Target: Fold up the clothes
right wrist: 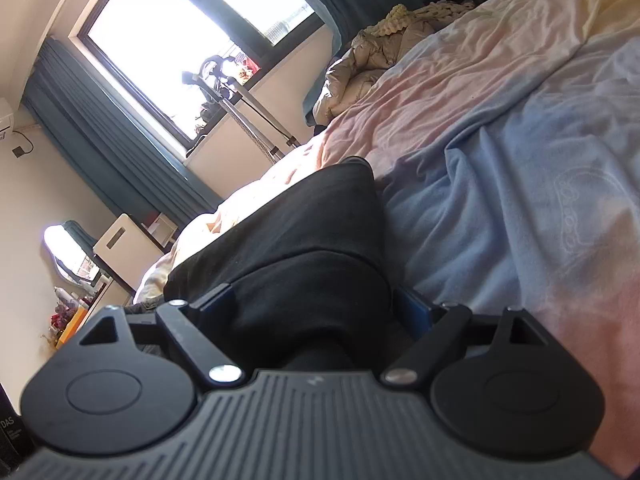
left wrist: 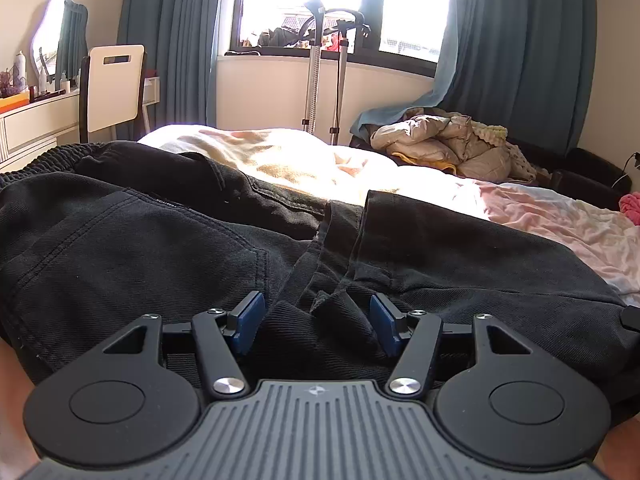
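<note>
Black trousers (left wrist: 160, 240) lie across the bed (left wrist: 520, 208), your left gripper (left wrist: 316, 320) gapes over the crotch bunch at 12 o'clock, right gripper (right wrist: 316, 308) straddles a thick fold wide, so seat both deeper before closing.

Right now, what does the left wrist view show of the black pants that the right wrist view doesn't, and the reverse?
Only the left wrist view: the black pants spread wide, with their elastic waistband and the seams where the legs meet, a fold of cloth lying between the left gripper jaws, which stand apart.

Only the right wrist view: a blue patch of the bedsheet beside the pants, and a bunched end of black cloth filling the right gripper jaws.

Both: the pants on the bed, the window, blue curtains, a beige jacket, a white chair.
</note>
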Action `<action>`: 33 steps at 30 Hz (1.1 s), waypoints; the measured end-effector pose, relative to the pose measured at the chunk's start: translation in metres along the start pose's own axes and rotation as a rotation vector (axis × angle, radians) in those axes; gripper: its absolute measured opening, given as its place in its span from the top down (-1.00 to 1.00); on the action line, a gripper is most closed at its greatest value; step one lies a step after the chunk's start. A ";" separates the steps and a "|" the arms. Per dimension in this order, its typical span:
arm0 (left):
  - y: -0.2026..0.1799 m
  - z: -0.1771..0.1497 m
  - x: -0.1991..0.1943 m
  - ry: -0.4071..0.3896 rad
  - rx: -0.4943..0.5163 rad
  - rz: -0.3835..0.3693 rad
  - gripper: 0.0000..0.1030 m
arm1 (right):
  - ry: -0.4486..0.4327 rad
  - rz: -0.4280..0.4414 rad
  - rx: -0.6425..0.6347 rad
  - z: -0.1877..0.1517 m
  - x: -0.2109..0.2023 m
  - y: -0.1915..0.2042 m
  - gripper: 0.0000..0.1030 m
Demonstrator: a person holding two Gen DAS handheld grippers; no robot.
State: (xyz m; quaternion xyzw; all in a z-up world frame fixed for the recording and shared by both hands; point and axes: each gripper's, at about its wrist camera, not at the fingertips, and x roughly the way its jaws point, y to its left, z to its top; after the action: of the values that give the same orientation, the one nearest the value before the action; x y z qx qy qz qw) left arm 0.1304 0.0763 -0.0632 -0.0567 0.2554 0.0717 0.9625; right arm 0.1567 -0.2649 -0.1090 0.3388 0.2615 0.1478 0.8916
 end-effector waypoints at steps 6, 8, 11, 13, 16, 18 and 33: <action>-0.001 -0.001 0.000 0.000 0.006 0.005 -0.24 | 0.004 0.007 0.015 0.000 -0.004 0.004 -0.70; -0.002 -0.001 0.000 0.000 0.008 0.005 -0.25 | 0.002 0.008 0.012 0.000 -0.004 0.004 -0.71; -0.002 0.000 0.000 0.001 0.009 0.005 -0.26 | -0.003 0.011 0.013 -0.002 -0.004 0.003 -0.72; -0.002 0.000 0.000 0.002 0.006 0.003 -0.26 | -0.006 0.007 0.002 -0.002 -0.004 0.003 -0.72; -0.002 -0.001 0.001 0.001 0.005 0.005 -0.27 | -0.010 0.008 -0.002 -0.003 -0.004 0.004 -0.72; -0.003 -0.001 0.002 0.000 0.008 0.007 -0.28 | -0.013 0.009 -0.006 -0.002 -0.004 0.004 -0.72; -0.007 -0.003 0.004 -0.002 0.025 0.014 -0.33 | 0.026 0.045 0.048 -0.001 0.020 -0.007 -0.83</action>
State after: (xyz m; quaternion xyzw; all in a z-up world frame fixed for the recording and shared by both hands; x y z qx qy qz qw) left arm 0.1329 0.0695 -0.0674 -0.0430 0.2557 0.0753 0.9629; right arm 0.1729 -0.2610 -0.1217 0.3639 0.2689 0.1659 0.8762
